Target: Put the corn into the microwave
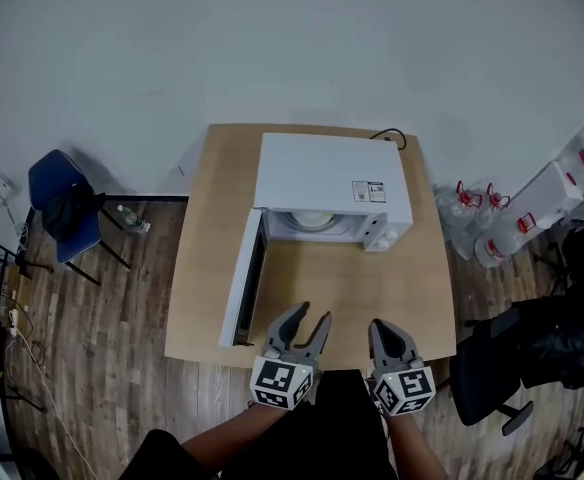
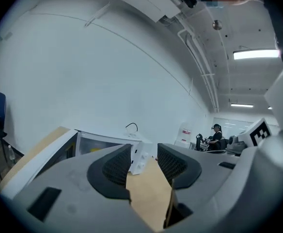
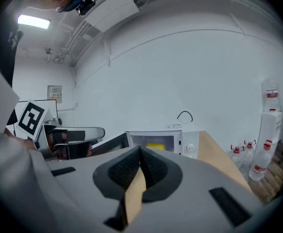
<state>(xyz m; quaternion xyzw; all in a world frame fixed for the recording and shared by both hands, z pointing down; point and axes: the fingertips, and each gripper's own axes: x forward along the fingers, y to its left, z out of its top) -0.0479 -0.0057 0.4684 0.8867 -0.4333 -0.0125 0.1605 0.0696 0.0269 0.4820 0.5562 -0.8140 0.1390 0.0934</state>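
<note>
Leftward, open microwave door [image 1: 244,278]; chair [image 1: 62,200] beyond.

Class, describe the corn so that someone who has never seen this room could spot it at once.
Find the wooden table by the white wall, then the white microwave standing on it with its door swung open. The corn lies inside it: the one yellow thing among white and grey.

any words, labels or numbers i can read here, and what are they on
Nothing here is legible.
On the microwave, a sticker: too small to read.
On the water bottles, red labels: blurred.
A wall notice: too small to read.
</note>
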